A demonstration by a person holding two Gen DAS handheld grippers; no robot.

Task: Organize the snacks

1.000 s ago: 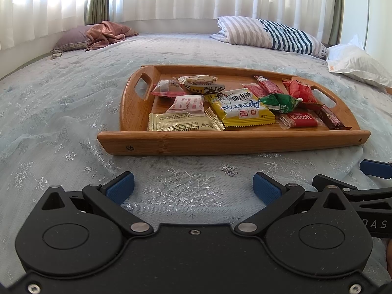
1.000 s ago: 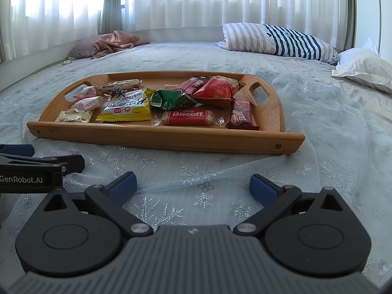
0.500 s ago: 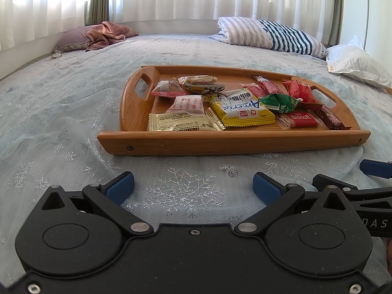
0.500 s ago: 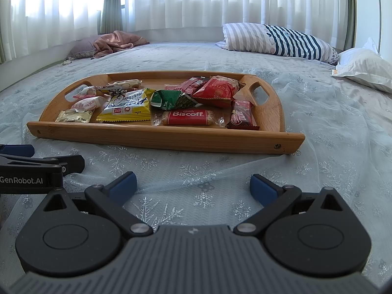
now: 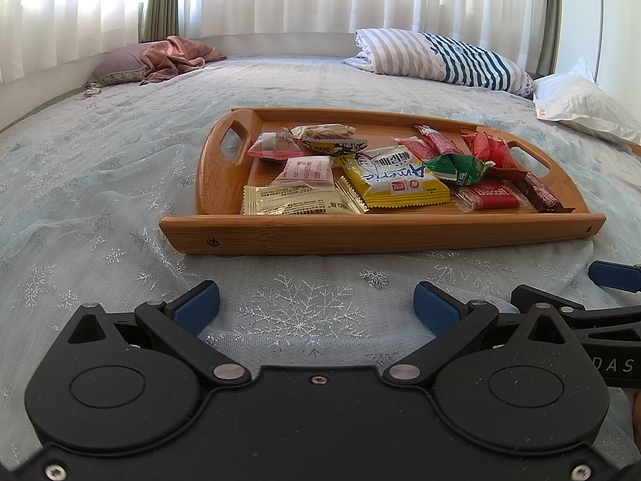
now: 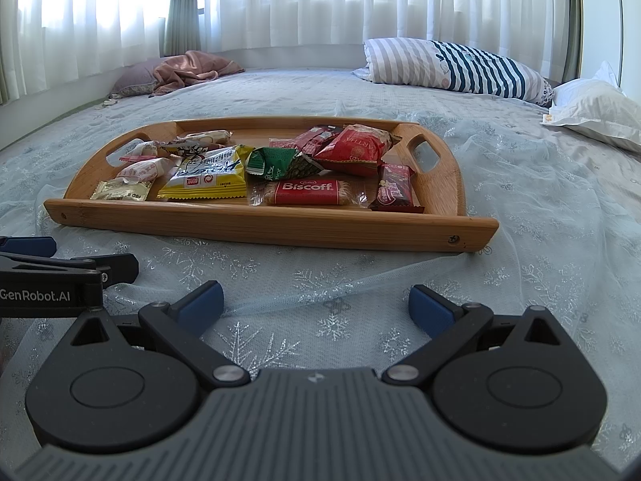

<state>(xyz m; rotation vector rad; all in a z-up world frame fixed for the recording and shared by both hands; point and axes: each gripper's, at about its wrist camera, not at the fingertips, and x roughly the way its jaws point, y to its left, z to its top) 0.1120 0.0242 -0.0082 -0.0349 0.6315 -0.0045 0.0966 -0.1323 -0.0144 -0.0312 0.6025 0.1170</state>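
- Nothing has moved since the earlier frames: both tools and every snack sit where they did a second ago.
- Left tool [image 5: 316, 300] is low over the bed [image 5: 100, 184], jaws spread wide, nothing between them; the blue fingertips [image 5: 198, 304] frame only bedspread.
- Right tool [image 6: 316, 302] is the same: spread, empty, low over the bed, just right of the left tool.
- Wooden tray [image 6: 280, 224] lies ahead of both tools, near but apart from the fingertips.
- All snacks are inside the tray, none on the bedspread that I can see.
- Ahead-left of the left tool: gold packet [image 5: 300, 200], pink-print packet [image 5: 306, 170], yellow packet [image 5: 394, 178] just right of them.
- Ahead of the right tool: Biscoff bar [image 6: 308, 191], dark red bar [image 6: 394, 188] to its right, green packet [image 6: 280, 162] and red bag [image 6: 354, 147] behind, partly overlapping.
- Step in hand, my read: a pause with both tools idle. Snacks lie loosely heaped but already in the tray, which fits either a sort still to come or a gathering already finished; I can't tell which.
- Any further reach would need a tool to lift over the tray's near wall and come down on one packet; the overlapped green and red ones would be fiddly and the flat foil packets slippery.
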